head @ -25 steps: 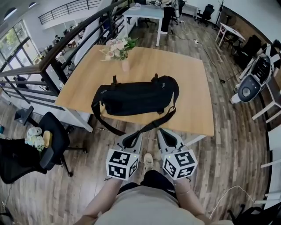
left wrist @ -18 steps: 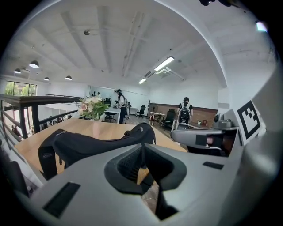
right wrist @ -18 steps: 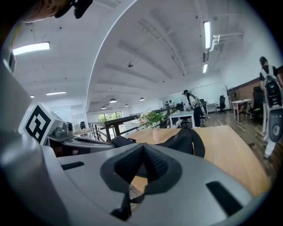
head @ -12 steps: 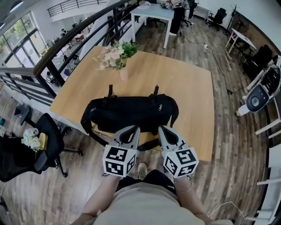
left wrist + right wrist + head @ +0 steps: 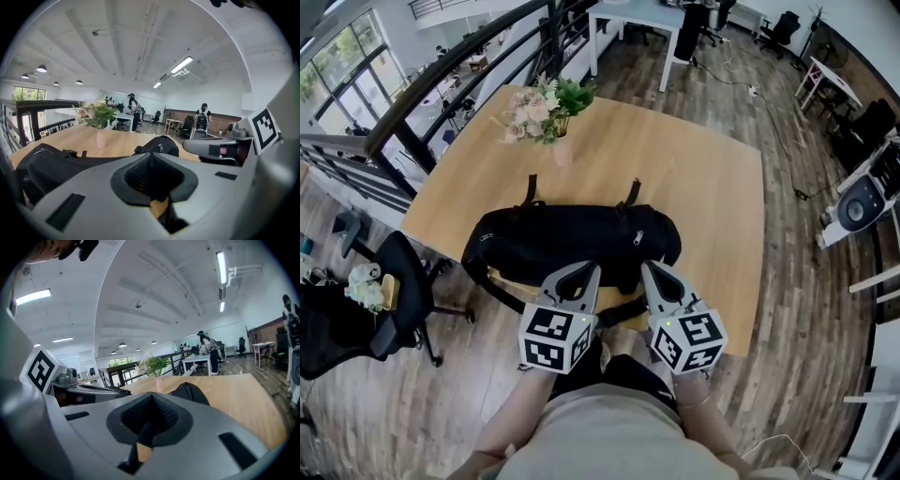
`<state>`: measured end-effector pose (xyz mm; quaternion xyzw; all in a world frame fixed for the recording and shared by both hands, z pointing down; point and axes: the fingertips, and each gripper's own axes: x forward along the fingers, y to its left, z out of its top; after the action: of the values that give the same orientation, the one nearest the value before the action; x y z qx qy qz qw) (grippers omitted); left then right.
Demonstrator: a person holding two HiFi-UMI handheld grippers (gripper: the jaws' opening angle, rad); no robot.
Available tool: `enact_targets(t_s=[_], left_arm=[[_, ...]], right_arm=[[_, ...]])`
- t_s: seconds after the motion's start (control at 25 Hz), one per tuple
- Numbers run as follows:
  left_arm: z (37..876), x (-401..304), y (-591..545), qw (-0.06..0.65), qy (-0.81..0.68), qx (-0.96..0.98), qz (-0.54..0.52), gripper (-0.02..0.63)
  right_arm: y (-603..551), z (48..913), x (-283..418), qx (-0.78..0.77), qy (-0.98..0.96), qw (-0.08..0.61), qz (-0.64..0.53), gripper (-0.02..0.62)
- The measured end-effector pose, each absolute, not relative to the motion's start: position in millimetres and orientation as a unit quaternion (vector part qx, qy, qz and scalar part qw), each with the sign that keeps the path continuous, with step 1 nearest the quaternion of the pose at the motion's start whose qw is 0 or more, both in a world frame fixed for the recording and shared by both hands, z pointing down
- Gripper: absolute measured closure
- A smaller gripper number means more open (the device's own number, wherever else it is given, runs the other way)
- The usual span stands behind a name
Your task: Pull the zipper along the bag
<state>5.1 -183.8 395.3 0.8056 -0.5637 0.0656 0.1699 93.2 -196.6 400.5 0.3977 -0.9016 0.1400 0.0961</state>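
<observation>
**A:** Where's the bag?

**B:** Bag (image 5: pixel 572 246) lies lengthwise on the table's (image 5: pixel 712 187) near half, right in front of you. The strap (image 5: pixel 623 311) loops off the near edge. The zipper runs along the top. The small pale tab (image 5: pixel 639 236) right of centre is probably the pull, but it's too small to be sure.

**A:** Claws?

**B:** Left gripper (image 5: pixel 589 270) and right gripper (image 5: pixel 649 270) are both clenched on nothing. You've got them side by side over the bag's near edge. Neither looks to be in contact with it.

**A:** Step?

**B:** Approach, I'd say. The zipper hasn't been touched.

**A:** Next move?

**B:** Open your right jaws and reach over to that tab. Confirm it's the pull in the right gripper view, then pinch it. Open the left too and clamp fabric at the bag's end beside the pull, so the bag can't drag. Then draw the pull straight along the teeth.

**A:** Risks?

**B:** The bag is soft, so it'll likely bunch or slide if you don't brace it. The vase (image 5: pixel 564 150) stands just behind it, so don't shove the bag back.
</observation>
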Motion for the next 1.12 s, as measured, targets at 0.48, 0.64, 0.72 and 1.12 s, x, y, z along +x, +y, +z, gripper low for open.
enact_targets(t_s=[0.48,0.64,0.72,1.12], left_arm=[[402,19,-221,0.18,-0.53,0.825,0.078,0.574],[399,24,-234,0.179,-0.514,0.835,0.082,0.574],[397,27,-241,0.177,-0.505,0.84,0.085,0.574],[407,50,-255,0.18,-0.455,0.863,0.124,0.572]], right_arm=[[-235,405,118,0.442,-0.877,0.099,0.157,0.602],[-248,405,127,0.461,-0.867,0.095,0.166,0.554],[-255,405,132,0.471,-0.861,0.094,0.168,0.545],[-262,430,123,0.451,-0.857,0.131,0.211,0.42]])
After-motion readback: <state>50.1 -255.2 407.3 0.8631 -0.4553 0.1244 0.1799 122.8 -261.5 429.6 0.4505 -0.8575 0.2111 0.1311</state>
